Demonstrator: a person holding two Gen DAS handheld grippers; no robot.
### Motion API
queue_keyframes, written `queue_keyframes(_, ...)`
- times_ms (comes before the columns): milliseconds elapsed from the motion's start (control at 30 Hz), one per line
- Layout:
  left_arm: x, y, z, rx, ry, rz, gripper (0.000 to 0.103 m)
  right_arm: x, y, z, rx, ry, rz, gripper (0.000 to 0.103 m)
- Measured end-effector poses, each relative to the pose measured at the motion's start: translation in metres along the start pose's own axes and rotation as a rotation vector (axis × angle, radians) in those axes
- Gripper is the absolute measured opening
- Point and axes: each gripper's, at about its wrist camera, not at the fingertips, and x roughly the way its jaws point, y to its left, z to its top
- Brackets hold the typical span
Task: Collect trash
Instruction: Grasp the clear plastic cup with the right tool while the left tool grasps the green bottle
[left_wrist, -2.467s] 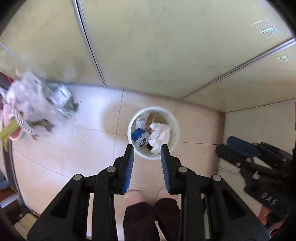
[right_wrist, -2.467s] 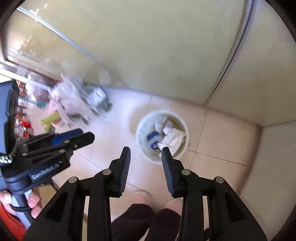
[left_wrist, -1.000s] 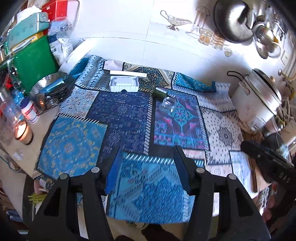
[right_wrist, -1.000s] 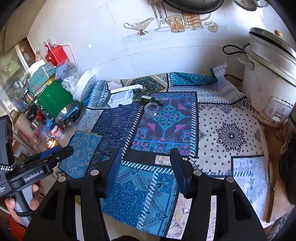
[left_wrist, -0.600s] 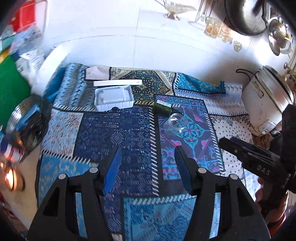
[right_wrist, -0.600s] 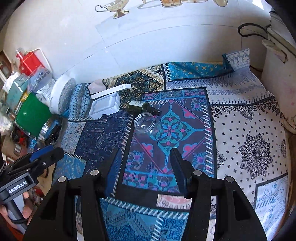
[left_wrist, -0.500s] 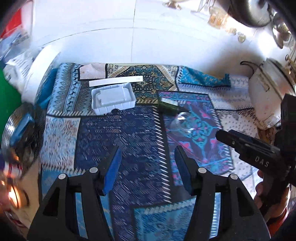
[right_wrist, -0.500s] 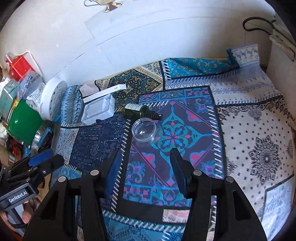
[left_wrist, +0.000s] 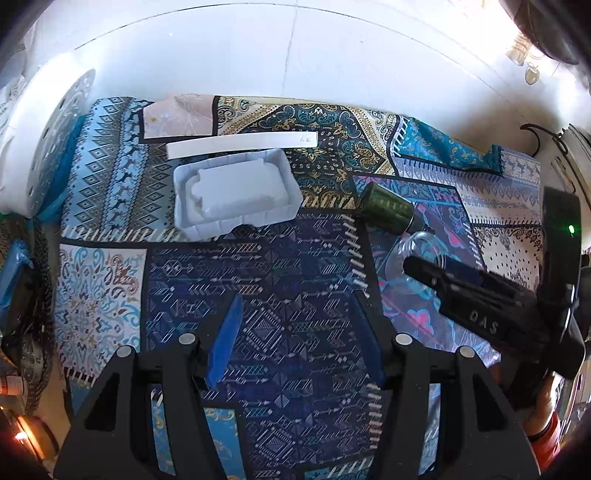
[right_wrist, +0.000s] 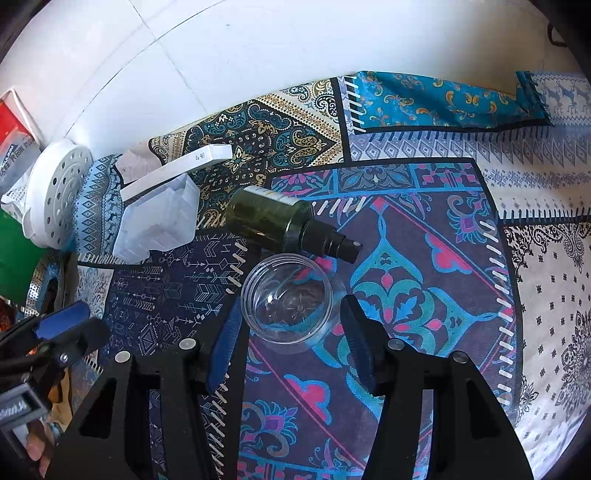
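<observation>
Trash on the worktop: the clear cup (right_wrist: 287, 298) sits between your open, empty right gripper (right_wrist: 288, 325) fingers at twelve o'clock; the bottle (right_wrist: 284, 225) beyond lies crosswise. Your left gripper (left_wrist: 295, 317), open, is farther off.

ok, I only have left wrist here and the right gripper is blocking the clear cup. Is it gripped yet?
Observer: No. The right gripper is open, with the clear cup between its fingertips. The pads don't seem to be pressing on it.
Operator: Cup upright?
Observer: Yes, mouth up, and it looks empty.
Operator: Green bottle's tip?
Observer: The green bottle lies on its side just beyond the cup. Its black spray nozzle points right.
</observation>
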Motion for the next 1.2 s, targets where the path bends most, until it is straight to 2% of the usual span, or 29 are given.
queue_keyframes(167, 0.017, -0.019, 0.024, -0.022, 0.01, -0.056, 0.058, -0.013, -0.016, 0.001, 0.012, -0.007, 0.033, 0.045)
queue_keyframes(400, 0.051, -0.059, 0.058, -0.062, 0.039, -0.114, 0.059, -0.05, -0.063, -0.009, 0.066, -0.055, -0.033, 0.045)
queue_keyframes(533, 0.073, -0.074, 0.068, -0.13, 0.052, -0.143, 0.059, -0.064, -0.089, -0.013, 0.114, -0.079, -0.065, 0.045)
queue_keyframes(633, 0.091, -0.08, 0.071, -0.181, 0.065, -0.119, 0.059, -0.074, -0.104, -0.017, 0.14, -0.097, -0.089, 0.045)
queue_keyframes(800, 0.114, -0.091, 0.077, -0.206, 0.049, -0.043, 0.059, -0.083, -0.116, -0.021, 0.167, -0.108, -0.089, 0.045)
queue_keyframes(867, 0.121, -0.096, 0.079, -0.192, 0.043, -0.007, 0.058, -0.084, -0.119, -0.023, 0.169, -0.108, -0.089, 0.045)
queue_keyframes(933, 0.126, -0.101, 0.079, -0.174, 0.038, 0.012, 0.045, -0.085, -0.119, -0.023, 0.167, -0.107, -0.089, 0.045)
queue_keyframes(1000, 0.125, -0.105, 0.078, -0.147, 0.024, 0.031, 0.041, -0.085, -0.119, -0.024, 0.163, -0.105, -0.091, 0.045)
queue_keyframes(1200, 0.097, -0.123, 0.059, -0.05, -0.027, 0.006, 0.041, -0.095, -0.117, -0.03, 0.157, -0.092, -0.062, 0.045)
